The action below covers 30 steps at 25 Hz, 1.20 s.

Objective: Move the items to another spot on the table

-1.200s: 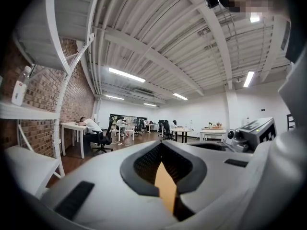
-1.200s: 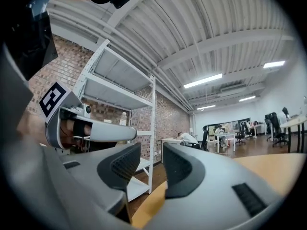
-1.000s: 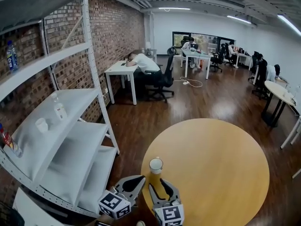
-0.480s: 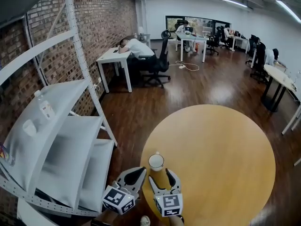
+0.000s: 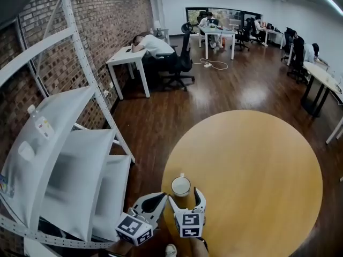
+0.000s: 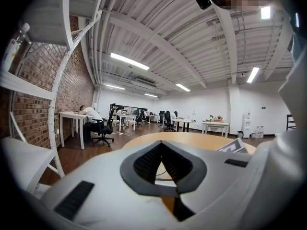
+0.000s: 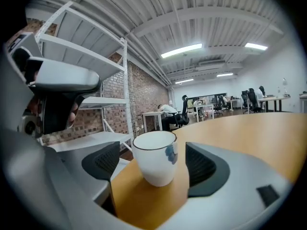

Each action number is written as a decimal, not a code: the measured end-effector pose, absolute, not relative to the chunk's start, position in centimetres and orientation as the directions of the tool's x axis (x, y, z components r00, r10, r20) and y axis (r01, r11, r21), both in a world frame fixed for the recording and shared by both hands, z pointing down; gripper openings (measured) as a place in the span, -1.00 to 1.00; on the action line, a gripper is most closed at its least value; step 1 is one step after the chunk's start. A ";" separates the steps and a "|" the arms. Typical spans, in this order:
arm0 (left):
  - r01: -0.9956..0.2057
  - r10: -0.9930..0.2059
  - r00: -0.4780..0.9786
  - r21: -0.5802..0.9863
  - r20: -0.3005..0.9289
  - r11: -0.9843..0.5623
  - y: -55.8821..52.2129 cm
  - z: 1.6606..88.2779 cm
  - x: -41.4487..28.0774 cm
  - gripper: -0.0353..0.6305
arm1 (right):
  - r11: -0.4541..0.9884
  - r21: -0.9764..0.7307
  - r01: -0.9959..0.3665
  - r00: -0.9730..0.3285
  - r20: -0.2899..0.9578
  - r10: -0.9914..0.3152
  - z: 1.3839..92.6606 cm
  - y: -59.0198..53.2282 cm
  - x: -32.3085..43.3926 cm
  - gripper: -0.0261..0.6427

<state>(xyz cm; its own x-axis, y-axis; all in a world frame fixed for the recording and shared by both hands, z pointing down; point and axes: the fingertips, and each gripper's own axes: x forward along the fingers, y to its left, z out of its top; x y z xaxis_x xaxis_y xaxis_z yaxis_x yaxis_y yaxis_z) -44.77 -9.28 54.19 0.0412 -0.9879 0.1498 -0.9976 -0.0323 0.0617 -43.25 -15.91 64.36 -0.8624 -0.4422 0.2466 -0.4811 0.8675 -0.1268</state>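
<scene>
Nearest us, our left gripper (image 5: 154, 202) hangs closed and empty by the table's rim. Our right gripper (image 5: 185, 198) has just been opening, its jaws wide either side of the white cup (image 5: 180, 186) without touching it. The cup stands upright near the left edge of the round wooden table (image 5: 257, 165).

Left gripper (image 6: 161, 143) fills the lower frame, its dark ribbed jaw tips meeting at centre, nothing between them. Beyond them, the round wooden table (image 6: 192, 139). White shelving rack (image 6: 57, 104) along the left edge against a brick wall (image 6: 76, 90), a bottle (image 6: 12, 47) on it upper left. Mid-left, a person (image 6: 88, 113) slumped over a white desk (image 6: 71, 115). Strip lights (image 6: 129, 61) overhead.
</scene>
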 end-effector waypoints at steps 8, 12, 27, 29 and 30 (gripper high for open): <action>-0.996 -0.983 0.069 0.075 0.172 -0.057 -11.1 55.3 -46.2 -0.88 | 0.847 -0.164 -0.507 -0.848 0.274 -0.454 66.3 -18.2 -46.5 0.41; -0.995 -0.979 0.075 0.082 0.188 -0.061 -11.6 56.0 -47.2 -0.88 | 0.844 -0.146 -0.516 -0.841 0.269 -0.468 66.9 -18.9 -47.4 0.41; -0.992 -0.977 0.098 0.093 0.192 -0.081 -13.4 56.4 -48.7 -0.88 | 0.863 -0.084 -0.499 -0.847 0.256 -0.465 67.4 -19.9 -48.9 0.31; -0.992 -0.977 0.096 0.094 0.193 -0.079 -13.4 56.4 -48.8 -0.88 | 0.862 -0.080 -0.501 -0.846 0.254 -0.469 67.4 -20.0 -48.8 0.31; -0.993 -0.977 0.094 0.095 0.193 -0.076 -13.4 56.3 -48.9 -0.88 | 0.860 -0.077 -0.504 -0.845 0.252 -0.472 67.2 -20.0 -48.6 0.31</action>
<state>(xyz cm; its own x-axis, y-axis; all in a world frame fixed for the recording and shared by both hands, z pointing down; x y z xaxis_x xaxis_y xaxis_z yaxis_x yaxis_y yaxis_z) -48.85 -13.36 56.29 0.0938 -0.9767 0.1932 -0.9925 -0.0765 0.0953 -48.65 -20.03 67.23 -0.8447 -0.4722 0.2521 -0.5040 0.8602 -0.0773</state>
